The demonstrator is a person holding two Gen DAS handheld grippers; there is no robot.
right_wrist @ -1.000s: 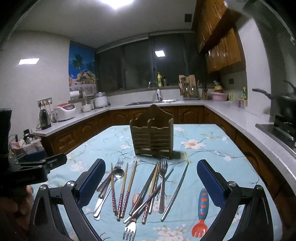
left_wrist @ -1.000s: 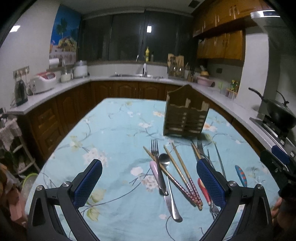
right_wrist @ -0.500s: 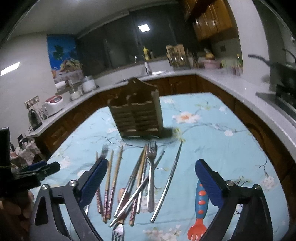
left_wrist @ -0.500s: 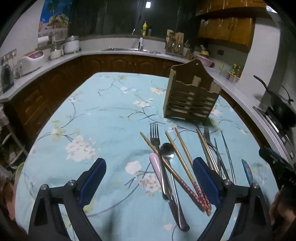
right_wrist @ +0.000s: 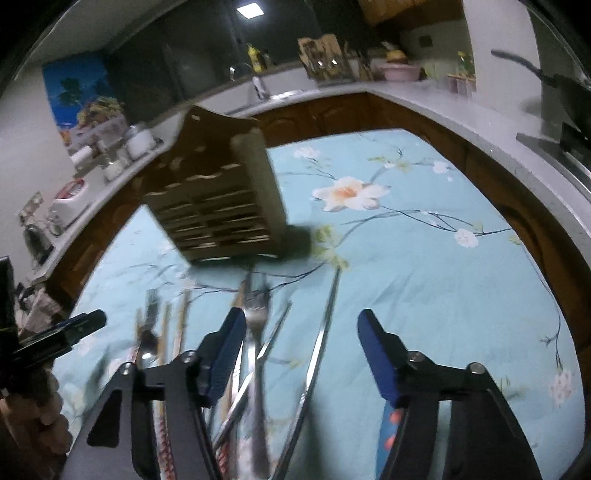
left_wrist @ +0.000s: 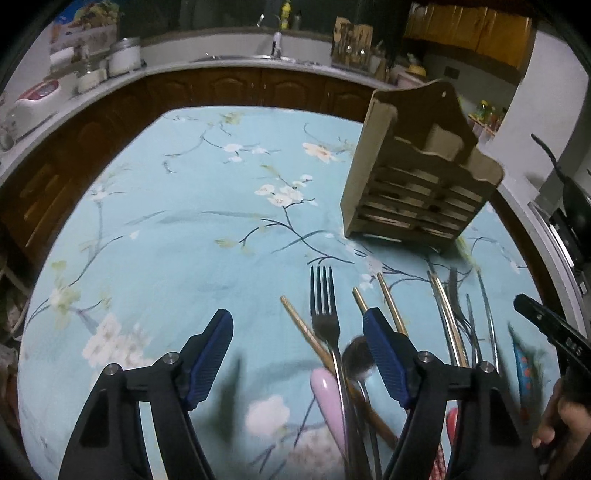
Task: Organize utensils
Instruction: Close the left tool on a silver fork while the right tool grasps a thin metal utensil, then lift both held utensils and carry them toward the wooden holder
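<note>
Work surface: a table under a light blue cloth printed with white blossoms and dark branches; it fills the middle of both views. Dark wood cabinets wrap around it along the upper frame, topped by a pale countertop. A sink tap sits at top centre of the left view, white jars at upper left. In the right view a ceiling light shows at top centre, a beach poster at upper left, a pan handle at upper right.

Wooden utensil holder stands on the cloth, upper right in the left view, upper left of centre in the right view; its slots appear empty.

Utensils lie loose on the cloth below the holder: a fork at lower centre of the left view, a pink-handled piece beside it, chopsticks to its right. In the right view a steel fork and a long thin steel piece lie at lower centre, motion-blurred.

Left gripper: jaws apart and closing, nothing pressed; the fork lies on the cloth between the fingers.

Right gripper: jaws apart and closing, nothing clamped; the steel fork and thin piece lie on the cloth between the fingers.
</note>
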